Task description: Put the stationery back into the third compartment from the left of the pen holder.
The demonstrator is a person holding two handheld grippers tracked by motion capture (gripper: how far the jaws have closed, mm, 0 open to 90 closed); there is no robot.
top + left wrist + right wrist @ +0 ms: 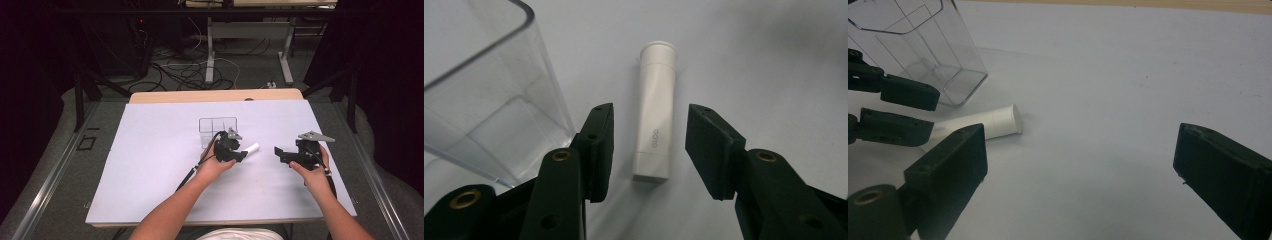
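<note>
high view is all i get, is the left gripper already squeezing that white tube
Observer: No. In the left gripper view the white tube lies between the jaws of the left gripper with a gap on each side; neither pad touches it.
Operator: which way does the tube point
Observer: Its rimmed cap end points away from the left gripper, its squared end lies between the pads.
Operator: anything close enough to snag
Observer: The clear container stands just beside one jaw; its corner is close to that jaw's outer face.
Operator: right gripper?
Observer: The right gripper has its jaws wide apart with nothing between them, looking toward the tube from the side.
</note>
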